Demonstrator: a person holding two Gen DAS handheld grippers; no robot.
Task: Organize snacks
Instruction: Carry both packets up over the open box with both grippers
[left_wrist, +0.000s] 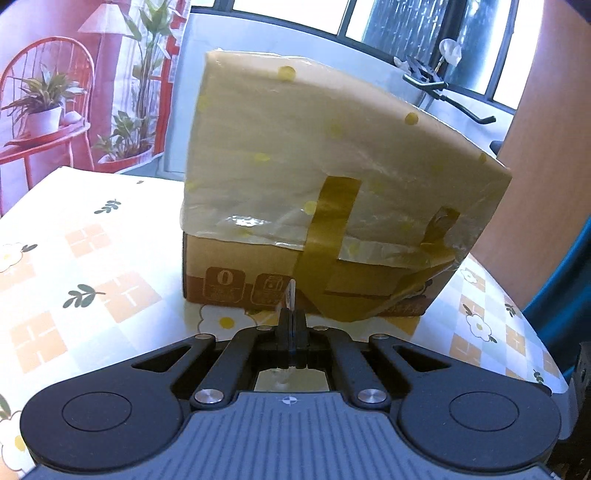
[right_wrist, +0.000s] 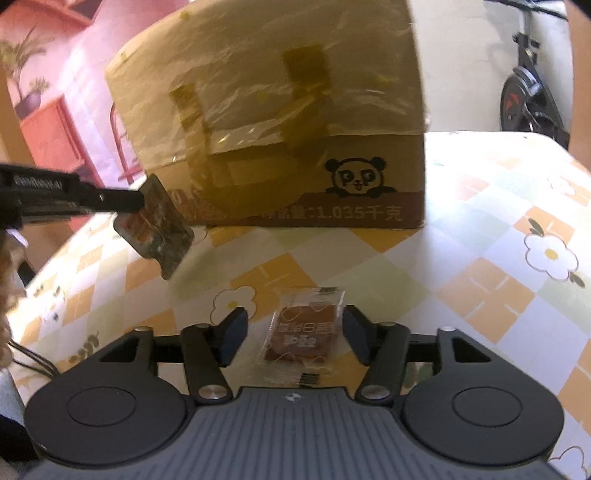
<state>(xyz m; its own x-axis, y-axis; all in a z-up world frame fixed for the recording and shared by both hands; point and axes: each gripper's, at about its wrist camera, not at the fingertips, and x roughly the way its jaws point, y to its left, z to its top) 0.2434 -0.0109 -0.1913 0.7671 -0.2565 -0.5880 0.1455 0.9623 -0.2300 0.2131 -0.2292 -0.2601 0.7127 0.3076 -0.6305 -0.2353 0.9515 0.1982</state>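
Brown snack packet (right_wrist: 301, 326) lies flat — lengthwise between right tongs (right_wrist: 295, 332).

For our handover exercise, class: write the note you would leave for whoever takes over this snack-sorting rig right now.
Left gripper: jaws shut on a dark snack packet, held above the table beside the cardboard box.
Right gripper: jaws open; the brown snack packet lies on the tablecloth between them, not gripped.
Done: one packet picked up.
Left: grip the brown packet; put both away, probably in the box, though its plastic cover looks taped.
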